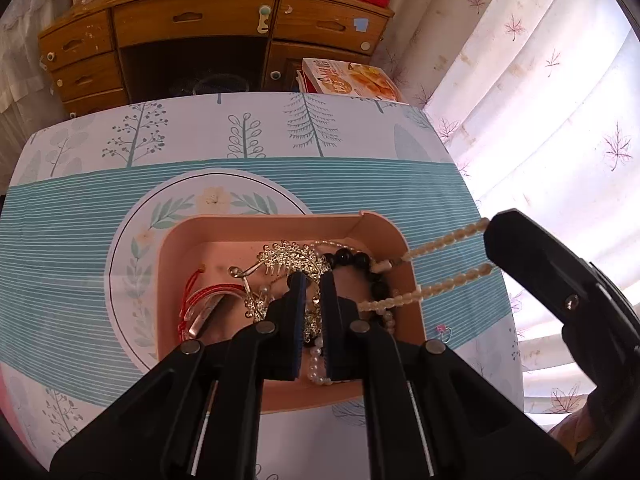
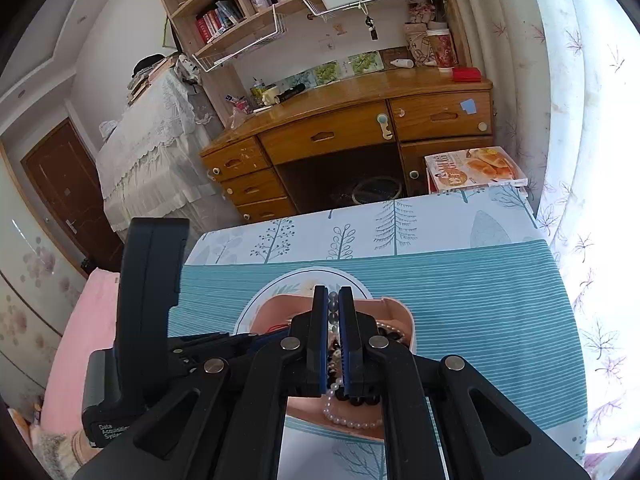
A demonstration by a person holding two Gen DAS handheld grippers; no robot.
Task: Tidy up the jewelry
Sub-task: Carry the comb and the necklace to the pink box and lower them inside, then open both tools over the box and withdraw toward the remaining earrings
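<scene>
Both grippers are clamped on jewelry over the pink tray (image 1: 192, 240) at lower center: left gripper (image 1: 311, 280) pinching the gold hair comb (image 1: 288, 258), right gripper (image 2: 333, 294) pinching a cream bead strand (image 1: 444, 240), probably untangling them.

Light source: daylight through the curtain (image 1: 520, 92), on the right of both my wrist views.
Glare: curtain (image 2: 592, 200) blown out to near white; the leaf print fades there.
Exposure: tablecloth (image 1: 280, 184) evenly lit; desk (image 2: 360, 128) top shows a glossy sheen.
Shadows: soft and faint inside the pink tray (image 1: 280, 232); desk kneehole nearly black.
Distortion: strong fisheye bowing, dark vignette in the corners.
Focus: centre sharp; edges slightly soft.
</scene>
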